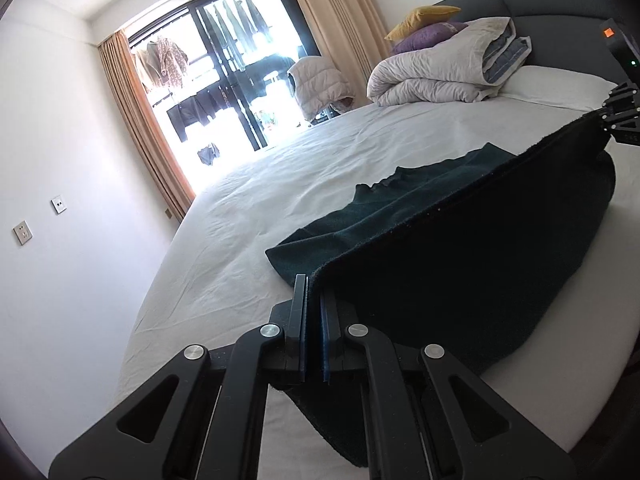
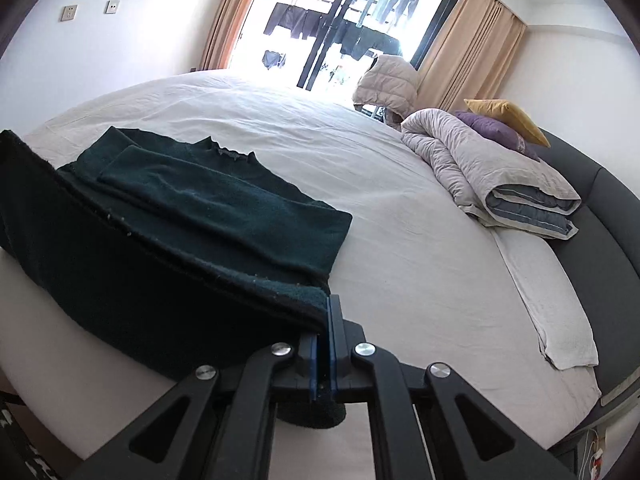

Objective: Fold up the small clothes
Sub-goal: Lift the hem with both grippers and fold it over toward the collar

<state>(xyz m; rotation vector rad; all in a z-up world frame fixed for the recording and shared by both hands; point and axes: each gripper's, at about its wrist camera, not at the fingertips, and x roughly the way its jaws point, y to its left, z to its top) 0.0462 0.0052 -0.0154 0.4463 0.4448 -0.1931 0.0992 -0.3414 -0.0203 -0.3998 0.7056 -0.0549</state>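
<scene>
A dark green knitted sweater [image 1: 460, 248] [image 2: 192, 216] lies on the white bed sheet [image 1: 280, 208] [image 2: 400, 216], its collar end flat and its sleeves folded over the body. Its near hem is lifted off the bed and stretched taut between both grippers. My left gripper [image 1: 313, 292] is shut on one hem corner, with fabric hanging below its fingers. My right gripper [image 2: 329, 312] is shut on the other corner. In the left wrist view the right gripper [image 1: 618, 114] shows at the far right edge, at the end of the raised hem.
A rolled pale duvet [image 1: 440, 72] [image 2: 492, 176] with purple and yellow pillows [image 2: 508, 124] sits by the dark headboard [image 1: 552, 0] [image 2: 600, 216]. A folded white towel [image 2: 556, 308] lies near the headboard. A padded jacket [image 2: 388, 80] hangs before the curtained balcony door [image 1: 224, 72].
</scene>
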